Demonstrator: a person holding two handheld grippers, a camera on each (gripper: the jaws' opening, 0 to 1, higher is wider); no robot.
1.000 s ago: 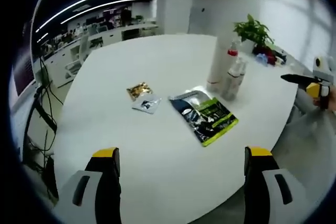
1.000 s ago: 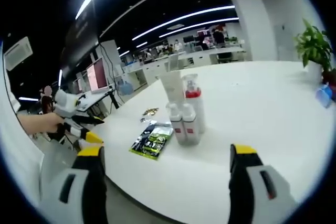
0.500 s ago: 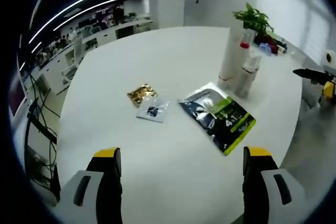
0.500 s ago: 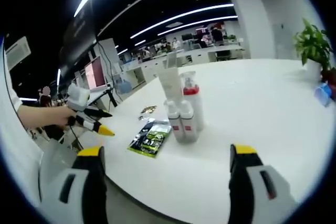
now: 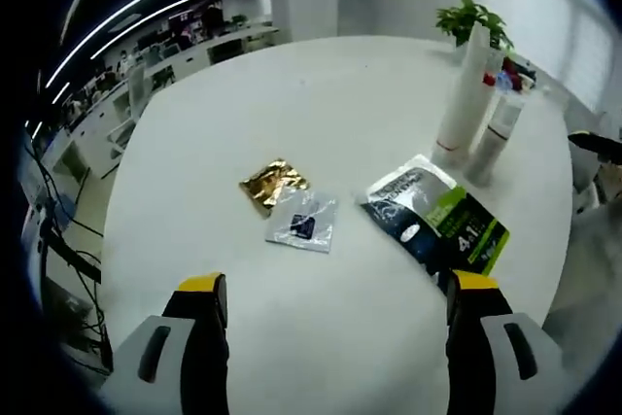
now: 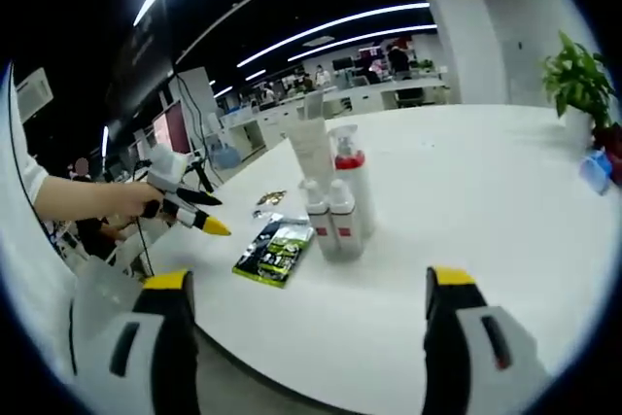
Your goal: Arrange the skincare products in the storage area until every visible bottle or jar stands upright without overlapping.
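Note:
Upright near the round white table's [image 6: 486, 201] edge stand a tall white tube [image 6: 313, 151], a red-capped pump bottle [image 6: 352, 180] and two small white bottles [image 6: 328, 218]. In the left gripper view the tube [image 5: 465, 94] and one small bottle [image 5: 501, 131] stand far right. My left gripper [image 5: 337, 283] is open above the table, short of a gold sachet [image 5: 273, 184], a silvery sachet [image 5: 303, 224] and a green-black pouch [image 5: 434, 224]. A hand holds that left gripper [image 6: 190, 209] left of the pouch [image 6: 274, 250]. My right gripper [image 6: 308, 279] is open, well short of the bottles.
A potted plant [image 6: 580, 75] and a small blue item [image 6: 595, 172] sit at the table's far side; the plant [image 5: 473, 18] rises behind the tube. Desks, monitors and cables fill the office beyond the table edge.
The left gripper has moved in over the table, so the sachets and pouch sit closer below it. The bottles have not moved. Both grippers stay open.

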